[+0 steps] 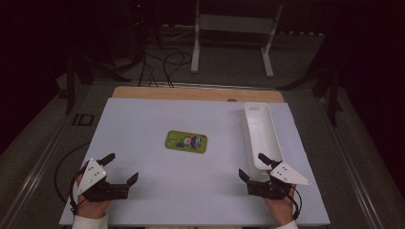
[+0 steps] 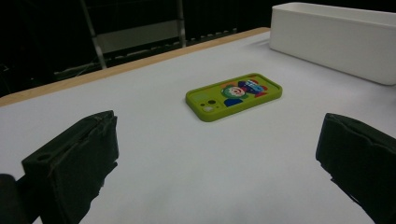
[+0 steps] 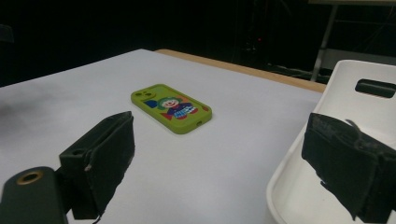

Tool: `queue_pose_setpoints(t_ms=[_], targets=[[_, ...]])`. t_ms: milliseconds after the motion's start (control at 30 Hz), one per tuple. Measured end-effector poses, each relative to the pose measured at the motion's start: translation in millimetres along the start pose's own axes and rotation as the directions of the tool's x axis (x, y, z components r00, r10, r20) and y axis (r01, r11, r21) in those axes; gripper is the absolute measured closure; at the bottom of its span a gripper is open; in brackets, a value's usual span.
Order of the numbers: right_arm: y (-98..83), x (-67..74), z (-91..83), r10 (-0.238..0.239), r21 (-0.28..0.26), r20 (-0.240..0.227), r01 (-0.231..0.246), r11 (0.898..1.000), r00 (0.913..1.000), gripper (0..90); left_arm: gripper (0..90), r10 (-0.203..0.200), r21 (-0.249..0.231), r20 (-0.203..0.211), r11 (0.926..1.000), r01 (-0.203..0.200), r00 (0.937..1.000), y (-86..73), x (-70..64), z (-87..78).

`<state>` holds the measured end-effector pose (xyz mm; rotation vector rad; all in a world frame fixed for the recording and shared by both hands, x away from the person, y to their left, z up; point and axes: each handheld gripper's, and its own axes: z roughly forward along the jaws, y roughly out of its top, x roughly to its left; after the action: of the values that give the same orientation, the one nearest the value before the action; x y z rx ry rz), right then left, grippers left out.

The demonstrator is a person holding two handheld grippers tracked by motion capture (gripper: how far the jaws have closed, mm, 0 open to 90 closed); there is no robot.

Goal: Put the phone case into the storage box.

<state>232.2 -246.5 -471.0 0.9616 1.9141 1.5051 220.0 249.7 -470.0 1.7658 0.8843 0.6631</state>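
Note:
A green phone case with a cartoon clown print [image 1: 186, 141] lies flat in the middle of the white table top [image 1: 143, 124]. It also appears ahead of the left jaws as the green case [image 2: 234, 95] and ahead of the right jaws as the green case [image 3: 171, 108]. My left gripper [image 1: 122, 168] rests near the front left edge, open and holding nothing. Near the front right, my right gripper [image 1: 253, 166] is open too, its far jaw over the near end of a long white tray [image 1: 261, 135].
The white tray [image 2: 334, 39] runs along the table's right side and looks empty [image 3: 355, 121]. A wooden strip [image 1: 196, 92] borders the far edge. Beyond it are cables and a white stand [image 1: 234, 33] on the dark floor.

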Motion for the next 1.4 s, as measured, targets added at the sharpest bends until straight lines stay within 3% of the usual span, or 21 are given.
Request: queue_pose_setpoints(t_ms=[367, 833, 1400], targets=[[0.0, 0.2, -0.3, 0.005, -0.005, 0.004, -0.005, 1.000, 1.0000, 9.5, 0.0, 0.002, 0.010, 0.000, 0.9999, -0.002, 1.0000, -0.1, -0.6, 0.6], [-1.8, 1.4, 1.1, 0.013, 0.002, 0.013, -0.013, 1.000, 0.9998, 9.5, 0.0, -0.026, 0.026, -0.013, 0.9993, 0.026, 0.9996, 1.9, 0.8, 4.0], [-2.6, -0.2, 1.7, 0.017, 0.002, 0.026, -0.017, 1.000, 0.9995, 9.5, 0.0, 0.003, 0.031, 0.007, 0.9995, -0.003, 1.0000, 23.5, -3.7, 16.9]])
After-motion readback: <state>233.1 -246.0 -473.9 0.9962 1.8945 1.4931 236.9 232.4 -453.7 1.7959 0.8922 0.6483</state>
